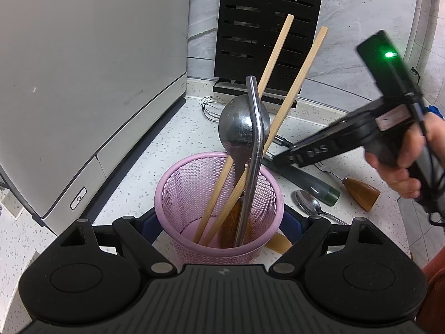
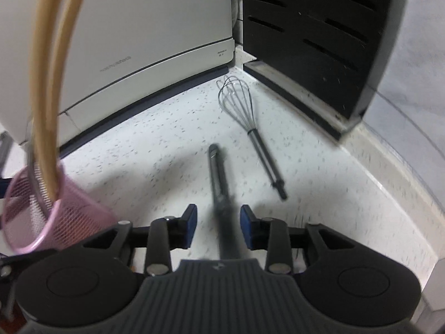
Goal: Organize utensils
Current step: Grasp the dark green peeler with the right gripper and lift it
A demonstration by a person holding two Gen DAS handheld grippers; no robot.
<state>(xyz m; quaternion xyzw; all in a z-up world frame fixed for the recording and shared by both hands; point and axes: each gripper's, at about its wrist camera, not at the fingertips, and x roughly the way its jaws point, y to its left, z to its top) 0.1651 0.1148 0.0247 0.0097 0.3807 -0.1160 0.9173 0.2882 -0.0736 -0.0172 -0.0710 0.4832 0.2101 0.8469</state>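
While the left gripper (image 1: 219,222) sat around the pink mesh cup (image 1: 219,203), its blue pads were pressed against both sides of the basket, so it was clamped on that cup at a wide spread. Inside the cup stood two wooden chopsticks (image 1: 274,64), a metal ladle (image 1: 243,123) bowl-up, and a bent steel straw (image 1: 257,128), all leaning toward the back.

Over on the right, a hand (image 1: 411,164) gripped the right gripper (image 2: 218,224), angled down at the speckled countertop (image 2: 155,139). Its fingers (image 2: 190,222) were apart, with a dark-handled tool (image 2: 218,172) lying lengthwise in the gap; I saw daylight on both sides, so the pads weren't squeezing it. Pretty blurry there, can't say what kind of tool it was.

A wire whisk (image 2: 244,114) lay just beside that, nearer the black slotted knife rack (image 2: 311,36) in the corner. A white appliance (image 2: 133,27) ran along the back left. Closer in, a spoon (image 1: 308,203) and a wooden-handled piece (image 1: 361,193) lay on the counter right of the cup.
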